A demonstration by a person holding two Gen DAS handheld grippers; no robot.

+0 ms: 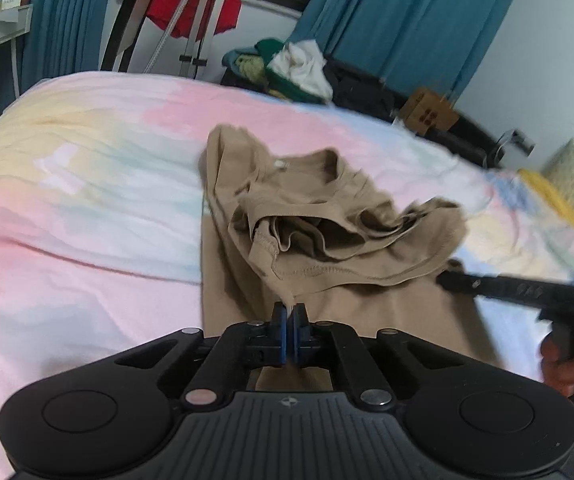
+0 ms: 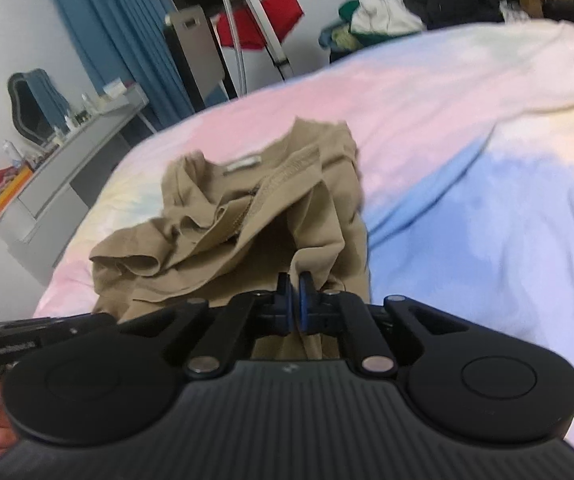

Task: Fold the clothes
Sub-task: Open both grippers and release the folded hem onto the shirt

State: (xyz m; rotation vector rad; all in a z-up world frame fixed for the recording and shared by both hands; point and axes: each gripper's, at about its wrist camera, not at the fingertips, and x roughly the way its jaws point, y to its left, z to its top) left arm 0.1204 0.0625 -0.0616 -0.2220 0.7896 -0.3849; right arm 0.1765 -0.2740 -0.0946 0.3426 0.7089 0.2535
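With my left tool (image 1: 289, 312) and right tool (image 2: 295, 284) both clamped on the tan T-shirt (image 1: 327, 216), I'd lift evenly, keeping the hem taut.

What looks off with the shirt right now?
The tan shirt lies bunched on the pastel bedsheet, upper part crumpled with collar and hems rumpled over the flat lower part. Both tongs, left and right, are shut on fabric. No damage visible.
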